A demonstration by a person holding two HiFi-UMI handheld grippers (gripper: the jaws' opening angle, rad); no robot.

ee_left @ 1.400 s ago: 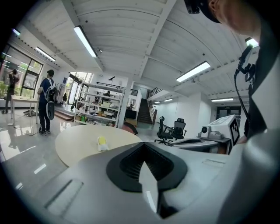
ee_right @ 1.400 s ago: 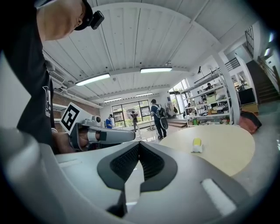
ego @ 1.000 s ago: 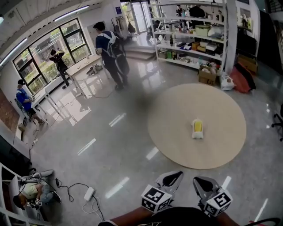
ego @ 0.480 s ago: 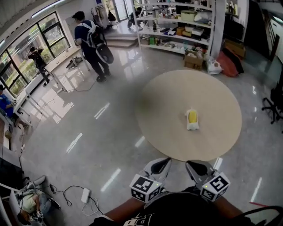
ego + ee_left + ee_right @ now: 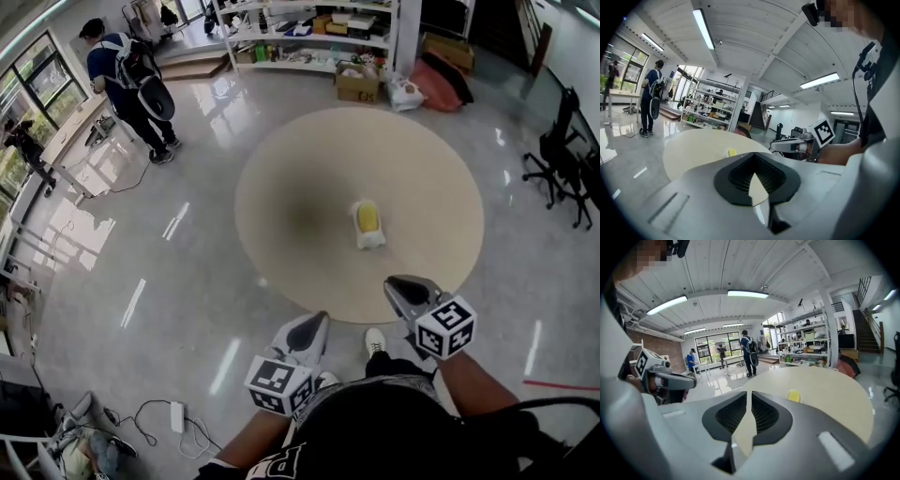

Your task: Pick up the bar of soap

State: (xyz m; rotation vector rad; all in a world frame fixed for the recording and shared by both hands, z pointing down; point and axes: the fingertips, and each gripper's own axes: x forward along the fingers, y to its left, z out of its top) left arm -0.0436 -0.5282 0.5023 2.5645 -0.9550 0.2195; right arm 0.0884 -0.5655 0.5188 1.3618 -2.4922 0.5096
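We've got the left gripper (image 5: 317,322) pinched shut, right gripper (image 5: 398,284) just cracking open empty, soap bar (image 5: 367,216) on the round table (image 5: 281,187).

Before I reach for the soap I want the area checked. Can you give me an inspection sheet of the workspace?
Surface: round table, plain light top.
Job's things: yellow soap on a white dish, near the table's middle, untouched.
Clutter: nothing seen.
Grippers: left gripper shut, empty; right gripper jaws have just been opening, slightly apart, nothing between them; both well short of the soap.
Cables: cable with white adapter on the floor, left of the wearer.
Surroundings: shelves, person with backpack, chairs, glossy floor.
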